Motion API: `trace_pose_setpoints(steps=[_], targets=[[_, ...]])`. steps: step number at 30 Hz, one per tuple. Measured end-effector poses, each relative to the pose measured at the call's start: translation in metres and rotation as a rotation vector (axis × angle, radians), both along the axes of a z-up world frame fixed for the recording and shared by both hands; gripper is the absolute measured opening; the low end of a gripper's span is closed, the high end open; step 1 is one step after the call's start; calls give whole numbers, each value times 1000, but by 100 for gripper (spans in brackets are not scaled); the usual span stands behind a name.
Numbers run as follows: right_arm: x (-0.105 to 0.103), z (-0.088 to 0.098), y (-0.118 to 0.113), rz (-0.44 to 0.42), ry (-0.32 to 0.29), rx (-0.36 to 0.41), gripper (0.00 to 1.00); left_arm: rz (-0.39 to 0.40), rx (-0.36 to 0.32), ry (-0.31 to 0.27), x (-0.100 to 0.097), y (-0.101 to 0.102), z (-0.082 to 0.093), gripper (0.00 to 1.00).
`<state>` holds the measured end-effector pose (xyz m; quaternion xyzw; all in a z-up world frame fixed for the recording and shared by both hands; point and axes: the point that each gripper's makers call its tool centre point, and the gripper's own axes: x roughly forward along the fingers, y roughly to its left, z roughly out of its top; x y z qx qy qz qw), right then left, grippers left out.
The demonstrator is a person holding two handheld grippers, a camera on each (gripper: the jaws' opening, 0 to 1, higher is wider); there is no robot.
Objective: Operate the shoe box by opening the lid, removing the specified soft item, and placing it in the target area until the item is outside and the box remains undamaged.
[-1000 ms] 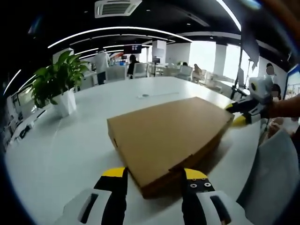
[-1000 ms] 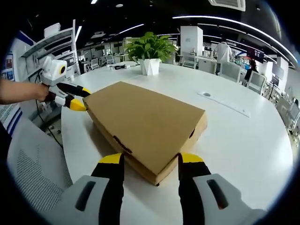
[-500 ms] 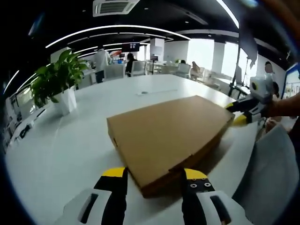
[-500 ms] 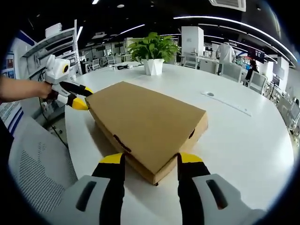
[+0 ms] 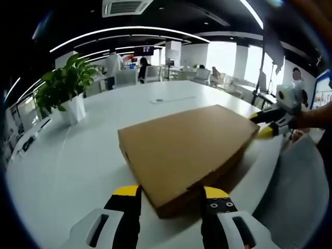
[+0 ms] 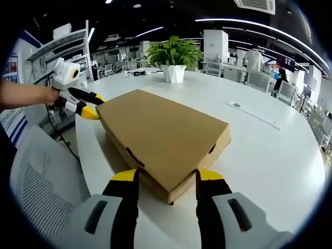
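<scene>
A flat brown cardboard shoe box lies closed on the white round table. My left gripper is open, its yellow-tipped jaws on either side of the box's near corner. In the right gripper view the same box lies with its opposite corner between the jaws of my open right gripper. Each gripper also comes into the other's view at the box's far corner: the right gripper and the left gripper, each held by a hand. The lid is down, so nothing inside can be seen.
A potted green plant in a white pot stands on the table's far side, also the plant. A grey mesh chair back is beside the table edge, also. People and desks are far behind.
Both views have drifted slightly with the hands. The box and the jaws hold the same positions.
</scene>
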<state>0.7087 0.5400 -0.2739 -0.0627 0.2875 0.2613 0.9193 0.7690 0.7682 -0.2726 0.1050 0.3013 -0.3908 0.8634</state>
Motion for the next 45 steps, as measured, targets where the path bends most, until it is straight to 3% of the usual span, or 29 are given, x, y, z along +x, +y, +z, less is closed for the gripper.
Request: trace_pose_setpoints(steps=[23,36,45], targets=[[-11,-1,3,-1,0,10,39,-9,4,10,-11,7,-1,46],[-11,4,3,9,-11,18,39,-23,-6,22,-14,4,5,50],[-12,13,2,33,-38,13,39,-38,-7,12,-15,3,18,50]])
